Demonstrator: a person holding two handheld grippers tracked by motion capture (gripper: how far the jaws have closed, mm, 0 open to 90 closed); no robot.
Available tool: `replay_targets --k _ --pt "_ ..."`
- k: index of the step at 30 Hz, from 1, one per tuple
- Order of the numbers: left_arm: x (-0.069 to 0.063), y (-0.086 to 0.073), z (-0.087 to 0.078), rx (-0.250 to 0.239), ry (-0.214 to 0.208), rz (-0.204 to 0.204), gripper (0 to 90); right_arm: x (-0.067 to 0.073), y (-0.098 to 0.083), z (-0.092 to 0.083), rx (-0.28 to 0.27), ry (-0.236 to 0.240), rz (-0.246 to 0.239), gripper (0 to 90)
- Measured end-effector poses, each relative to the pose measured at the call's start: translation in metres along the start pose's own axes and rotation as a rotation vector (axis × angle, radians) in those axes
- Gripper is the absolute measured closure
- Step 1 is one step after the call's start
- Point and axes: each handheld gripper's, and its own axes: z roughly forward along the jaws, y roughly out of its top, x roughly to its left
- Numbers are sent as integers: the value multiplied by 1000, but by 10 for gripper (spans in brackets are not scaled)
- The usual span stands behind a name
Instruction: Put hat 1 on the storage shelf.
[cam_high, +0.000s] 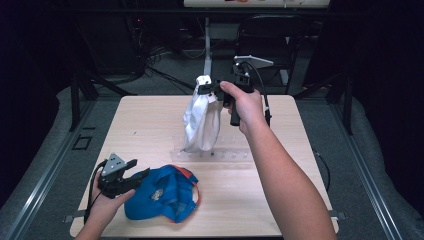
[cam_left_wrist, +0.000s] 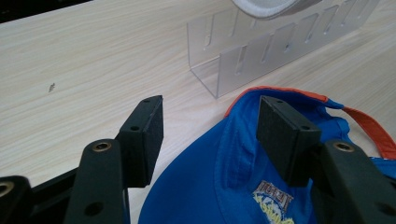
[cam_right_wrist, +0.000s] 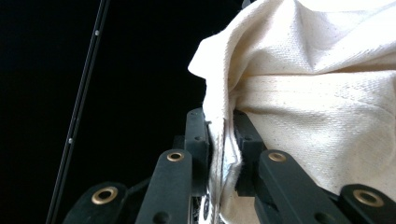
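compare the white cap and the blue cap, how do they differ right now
The white cap hangs in the air above the clear slotted rack, pinched by the right gripper; the blue cap lies on the table with nothing gripping it, the left gripper open just over it. The white cap is plain cream cloth; the blue one has orange trim and a printed emblem. Both are soft fabric caps.

I've got a white cap (cam_high: 201, 120), cream with a fine twill weave in the right gripper view, centre of the high view. Blue cap (cam_high: 162, 194) at lower left: orange trim on the rim, yellow-and-white logo patch. Clear slotted rack (cam_left_wrist: 261, 51), upper right of the left gripper view. Pale wood-grain table (cam_high: 150, 125). Both grippers' jaws black with brass rivets.
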Motion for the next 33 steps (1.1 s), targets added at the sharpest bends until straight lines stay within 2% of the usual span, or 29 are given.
replay_targets --k 5,11,19,26,29,33 --pt "-8 2 4 16 -19 24 418 1 -1 4 9 -13 -6 800" --pt "-24 12 10 33 -57 76 420 -6 1 14 17 -40 1 800" --pt "-45 36 31 36 -83 140 425 -4 2 32 14 -9 16 798" --pt "-61 53 52 28 -95 164 453 4 0 48 33 13 7 799" --pt "-64 59 61 14 -91 156 471 9 -2 56 42 13 0 798" --pt "-68 63 69 -7 -76 152 550 13 -4 62 48 15 -8 798"
